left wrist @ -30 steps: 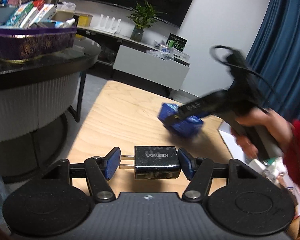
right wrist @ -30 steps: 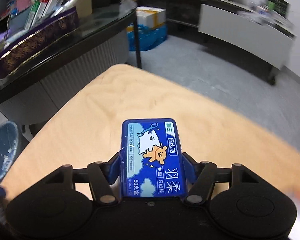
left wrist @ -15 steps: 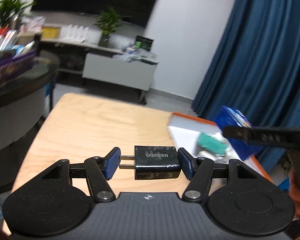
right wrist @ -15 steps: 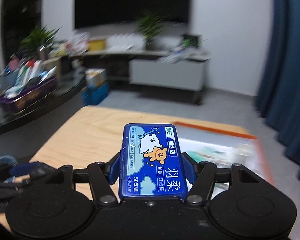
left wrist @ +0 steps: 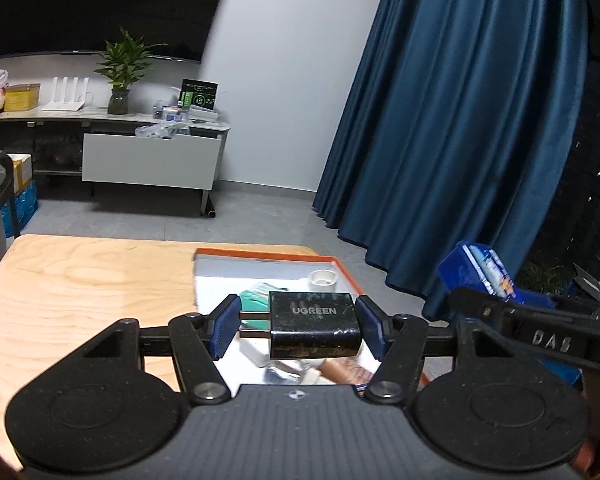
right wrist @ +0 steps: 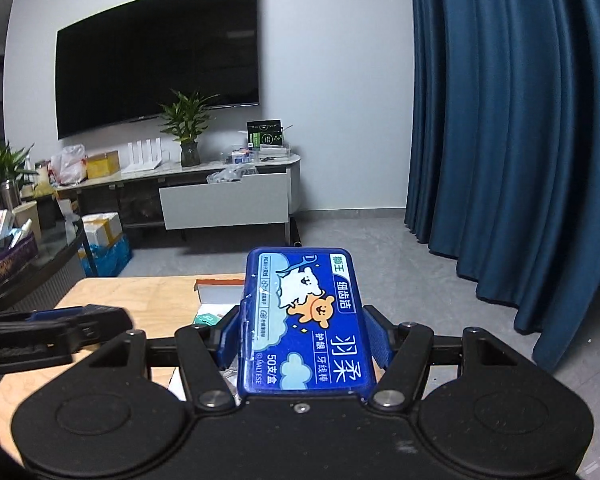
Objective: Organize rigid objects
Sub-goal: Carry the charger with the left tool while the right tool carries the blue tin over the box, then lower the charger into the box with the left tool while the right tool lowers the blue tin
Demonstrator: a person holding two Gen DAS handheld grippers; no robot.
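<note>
My left gripper (left wrist: pixel 296 326) is shut on a black UGREEN charger (left wrist: pixel 314 324), its prongs pointing left, held above an orange-rimmed white tray (left wrist: pixel 268 257) on the wooden table (left wrist: pixel 84 280). My right gripper (right wrist: pixel 302 340) is shut on a blue floss-pick box (right wrist: pixel 304 320). In the left wrist view the right gripper and its blue box (left wrist: pixel 480 270) hang off the tray's right side. In the right wrist view the left gripper (right wrist: pixel 52 334) is at the left.
The tray holds a teal pack (left wrist: pixel 256 294), a small white cup (left wrist: pixel 323 278) and other small items. A blue curtain (left wrist: pixel 460 140) hangs on the right. A TV console (left wrist: pixel 140 152) stands at the back. A dark round table (right wrist: pixel 24 268) with a purple box is at the left.
Both grippers have swung to the right with their objects held, from the bare part of the table to over the tray. The right gripper now sits beyond the tray's right edge.
</note>
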